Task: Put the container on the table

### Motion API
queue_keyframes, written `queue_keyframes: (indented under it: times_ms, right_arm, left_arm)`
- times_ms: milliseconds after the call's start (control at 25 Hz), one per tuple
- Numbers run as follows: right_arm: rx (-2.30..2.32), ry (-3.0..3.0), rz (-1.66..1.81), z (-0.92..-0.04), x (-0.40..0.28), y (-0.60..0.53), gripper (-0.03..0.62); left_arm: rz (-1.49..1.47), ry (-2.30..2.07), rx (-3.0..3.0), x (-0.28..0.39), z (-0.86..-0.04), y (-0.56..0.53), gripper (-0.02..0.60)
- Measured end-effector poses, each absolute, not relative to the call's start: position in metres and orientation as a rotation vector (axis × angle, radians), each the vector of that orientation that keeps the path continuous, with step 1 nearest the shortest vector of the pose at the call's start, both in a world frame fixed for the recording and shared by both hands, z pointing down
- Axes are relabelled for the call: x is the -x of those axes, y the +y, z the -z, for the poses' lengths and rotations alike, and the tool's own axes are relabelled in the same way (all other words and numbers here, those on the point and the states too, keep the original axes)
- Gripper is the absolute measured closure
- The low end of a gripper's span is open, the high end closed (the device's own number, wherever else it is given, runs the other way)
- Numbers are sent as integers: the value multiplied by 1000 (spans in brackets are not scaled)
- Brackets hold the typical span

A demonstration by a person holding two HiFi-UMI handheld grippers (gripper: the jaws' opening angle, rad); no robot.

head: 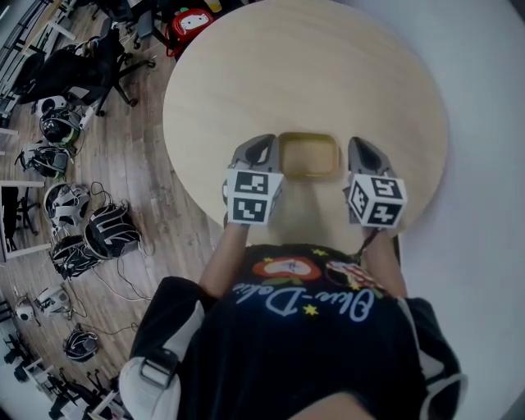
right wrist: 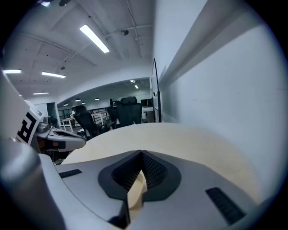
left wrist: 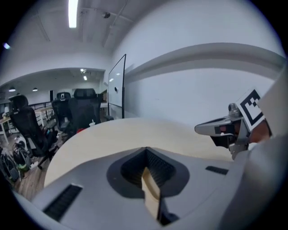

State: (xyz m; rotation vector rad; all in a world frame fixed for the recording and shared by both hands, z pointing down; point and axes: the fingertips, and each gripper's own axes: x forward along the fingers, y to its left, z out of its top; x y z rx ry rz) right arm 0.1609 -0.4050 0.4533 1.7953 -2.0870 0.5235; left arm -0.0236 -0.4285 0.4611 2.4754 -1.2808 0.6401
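Observation:
A shallow, yellowish see-through container (head: 308, 155) shows over the near part of the round wooden table (head: 312, 66). My two grippers flank it. The left gripper (head: 264, 149) is at its left end and the right gripper (head: 362, 152) at its right end. In the left gripper view the jaws (left wrist: 150, 191) are shut on a thin tan rim (left wrist: 150, 184). In the right gripper view the jaws (right wrist: 135, 194) pinch a like cream rim (right wrist: 137, 188). Whether the container rests on the table or hangs just above it I cannot tell.
The table's near edge (head: 215, 215) lies just below the grippers. On the wooden floor at left lie several helmets (head: 105, 230), with black office chairs (head: 78, 61) and a red object (head: 190, 18) further back. A white wall (right wrist: 225, 81) runs along the right.

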Motion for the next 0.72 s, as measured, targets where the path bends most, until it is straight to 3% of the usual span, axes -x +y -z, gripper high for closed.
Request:
queue_keyframes:
  times_ms: [280,720]
  right_arm:
    - [-1861,-2242,-355,-386,-151,-400,594]
    - [-1868,-2257,-304,-370,-151,-389,594]
  left_arm:
    - [-516,-1327,-2676,6,-397,-417,581]
    - [-496,-1317,-2747,-7,-380,-403,581]
